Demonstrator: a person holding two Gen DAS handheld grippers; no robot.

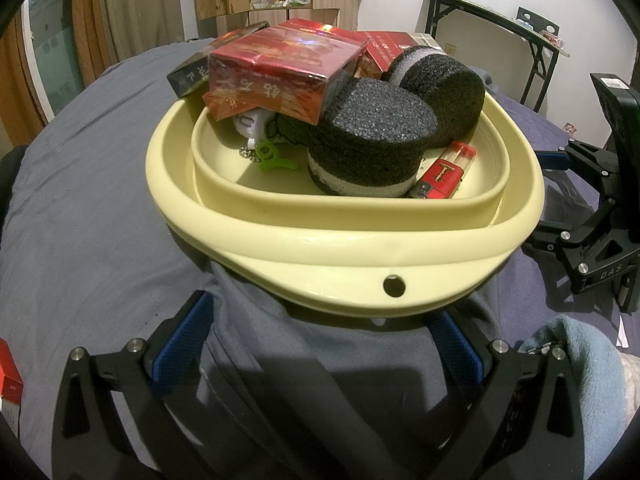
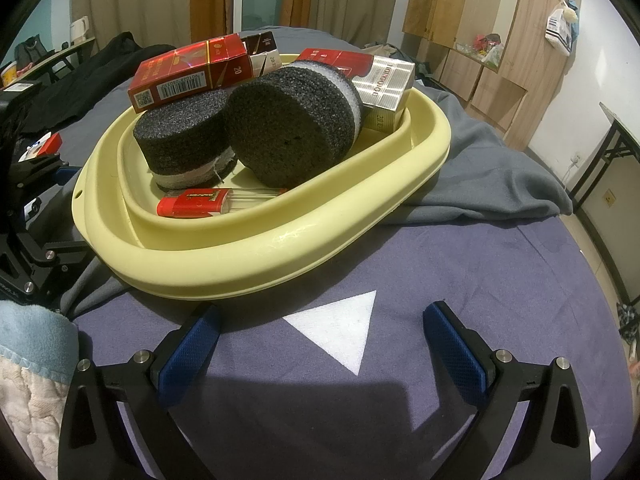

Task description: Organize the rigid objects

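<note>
A pale yellow basin [image 1: 340, 240] [image 2: 248, 256] sits on the bed, piled with items. Two black foam cylinders [image 1: 372, 136] [image 2: 296, 128] fill its middle. Red cigarette boxes [image 1: 280, 68] [image 2: 188, 72] lie stacked on top, with a silver box [image 2: 384, 84] at one side. A red-capped clear case [image 1: 444, 176] [image 2: 196, 202] and a green clip [image 1: 272, 158] rest on the bottom. My left gripper [image 1: 320, 312] is open just short of the basin's near rim, over grey cloth. My right gripper [image 2: 324, 312] is open too, a little back from the rim, with nothing between its fingers.
A grey blanket [image 2: 500, 176] is bunched under and beside the basin. One red box [image 1: 8, 384] lies at the left edge, another small pack [image 2: 48, 144] on the bed. A light blue towel [image 1: 572, 344] lies near me. A folding table [image 1: 492, 16] stands beyond.
</note>
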